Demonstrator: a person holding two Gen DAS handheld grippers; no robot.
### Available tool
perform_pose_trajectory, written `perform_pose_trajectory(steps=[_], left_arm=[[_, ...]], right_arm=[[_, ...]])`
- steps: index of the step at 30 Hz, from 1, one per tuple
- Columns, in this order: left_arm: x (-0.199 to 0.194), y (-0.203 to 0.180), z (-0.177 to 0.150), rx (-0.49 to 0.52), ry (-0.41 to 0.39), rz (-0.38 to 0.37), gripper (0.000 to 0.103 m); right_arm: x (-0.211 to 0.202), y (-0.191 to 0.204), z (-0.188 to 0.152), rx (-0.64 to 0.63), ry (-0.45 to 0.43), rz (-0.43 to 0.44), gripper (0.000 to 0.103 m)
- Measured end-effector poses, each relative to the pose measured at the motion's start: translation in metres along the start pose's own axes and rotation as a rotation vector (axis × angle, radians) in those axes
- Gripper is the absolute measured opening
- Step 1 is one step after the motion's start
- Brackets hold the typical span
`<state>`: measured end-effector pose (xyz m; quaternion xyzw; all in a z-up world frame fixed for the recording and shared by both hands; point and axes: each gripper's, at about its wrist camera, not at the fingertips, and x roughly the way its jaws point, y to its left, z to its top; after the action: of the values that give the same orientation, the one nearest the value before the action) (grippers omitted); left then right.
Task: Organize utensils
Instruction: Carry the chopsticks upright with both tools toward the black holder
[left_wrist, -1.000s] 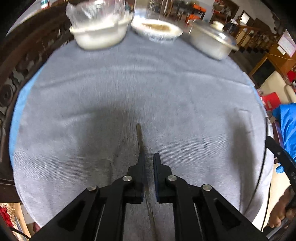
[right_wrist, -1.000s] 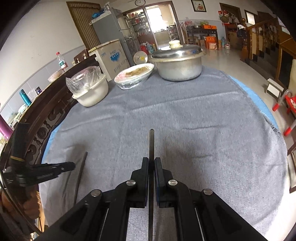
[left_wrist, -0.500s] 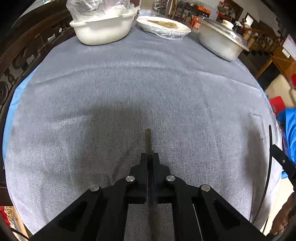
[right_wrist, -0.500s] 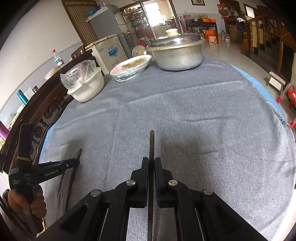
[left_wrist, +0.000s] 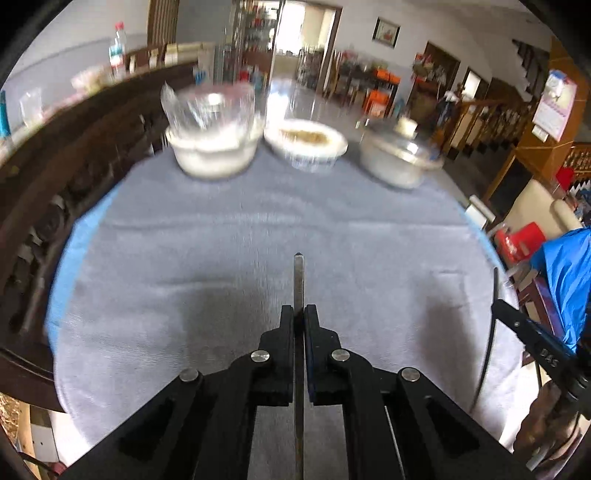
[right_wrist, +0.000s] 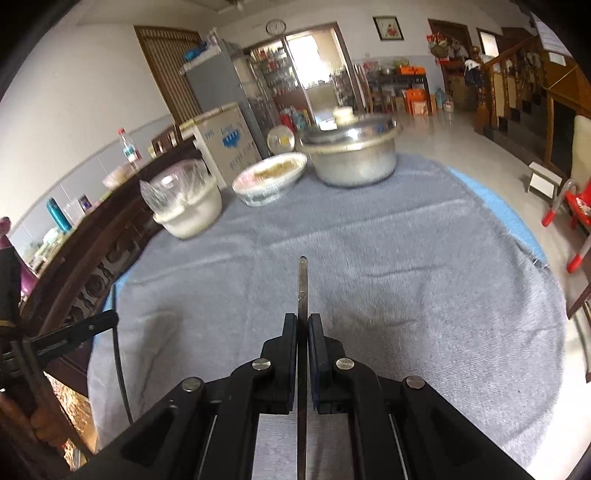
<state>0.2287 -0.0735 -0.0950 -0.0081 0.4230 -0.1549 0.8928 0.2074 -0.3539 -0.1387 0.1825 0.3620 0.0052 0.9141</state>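
Two grippers each pinch one dark chopstick above the grey cloth's near edge. The left gripper (left_wrist: 299, 314) clamps its chopstick (left_wrist: 298, 277), tip pointing toward the far edge. The right gripper (right_wrist: 302, 321) squeezes the other chopstick (right_wrist: 302, 284) likewise. Along the far edge stand a white bowl (right_wrist: 190, 212), a dish (right_wrist: 271, 177) and a lidded pot (right_wrist: 351, 151).

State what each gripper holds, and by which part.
The left gripper clamps one dark chopstick along its shaft, tip protruding forward. The right gripper clamps another chopstick likewise.
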Motion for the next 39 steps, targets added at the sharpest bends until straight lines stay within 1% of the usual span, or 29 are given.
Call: perform_pose_trajectory(steps=[2, 6, 9, 15, 22, 30, 39], left_arm=[[-0.013, -0.001, 0.001, 0.002, -0.040, 0.003, 0.005], [-0.058, -0.001, -0.001, -0.004, -0.133, 0.005, 0.005], [-0.083, 0.000, -0.003, -0.011, -0.180, -0.005, 0.005], [-0.115, -0.003, -0.010, -0.006, -0.252, -0.018, 0.005], [-0.151, -0.009, -0.013, 0.011, -0.321, -0.033, 0.005], [-0.186, -0.021, -0.020, 0.043, -0.369, -0.053, 0.005], [-0.224, -0.035, -0.031, 0.081, -0.411, -0.077, 0.005]], right_arm=[[-0.014, 0.003, 0.000, 0.002, -0.037, 0.005, 0.006], [-0.042, 0.008, -0.001, 0.010, -0.105, 0.010, 0.006], [-0.063, 0.010, -0.003, 0.022, -0.152, 0.012, 0.006], [-0.098, 0.015, -0.006, 0.028, -0.231, 0.007, 0.006], [-0.133, 0.025, -0.005, 0.005, -0.296, 0.007, 0.006], [-0.168, 0.042, -0.009, -0.051, -0.358, 0.013, 0.006], [-0.208, 0.060, -0.013, -0.090, -0.434, 0.073, 0.006]])
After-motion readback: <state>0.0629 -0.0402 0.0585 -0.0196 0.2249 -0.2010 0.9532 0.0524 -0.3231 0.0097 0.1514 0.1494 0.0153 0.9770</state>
